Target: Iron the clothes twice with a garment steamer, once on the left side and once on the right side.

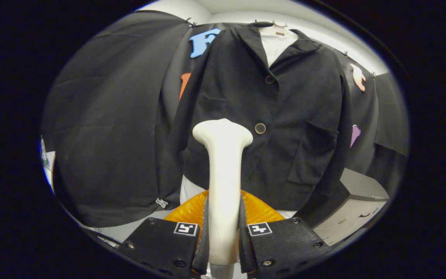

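Observation:
A black button-front jacket point(285, 116) hangs on a hanger over a white shirt point(275, 46), straight ahead of the fingers. My gripper point(223, 228) is shut on the handle of a cream garment steamer point(223, 170), which stands upright between the fingers. The steamer's wide head point(222, 131) rises in front of the jacket's lower half, just left of its middle button point(260, 128). Whether the head touches the cloth I cannot tell.
An orange ribbed object point(261, 211) lies just beyond the fingers, below the jacket's hem. A white cabinet with drawers point(356, 209) stands to the right of the jacket. Black cloth walls hang behind and to the left.

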`<action>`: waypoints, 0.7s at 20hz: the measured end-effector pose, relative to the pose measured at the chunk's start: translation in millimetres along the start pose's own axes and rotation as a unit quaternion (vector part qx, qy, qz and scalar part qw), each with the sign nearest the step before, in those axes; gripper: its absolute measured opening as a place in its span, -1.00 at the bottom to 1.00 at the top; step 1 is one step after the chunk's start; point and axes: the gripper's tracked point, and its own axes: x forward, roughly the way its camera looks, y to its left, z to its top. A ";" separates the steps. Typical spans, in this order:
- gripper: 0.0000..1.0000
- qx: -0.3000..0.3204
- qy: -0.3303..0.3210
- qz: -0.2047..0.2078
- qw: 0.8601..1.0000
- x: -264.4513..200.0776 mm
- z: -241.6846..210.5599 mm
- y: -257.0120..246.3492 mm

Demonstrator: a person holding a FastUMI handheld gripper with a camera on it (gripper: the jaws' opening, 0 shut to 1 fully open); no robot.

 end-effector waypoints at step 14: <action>-0.32 0.007 0.100 0.002 0.995 3.1 -83.8 5.6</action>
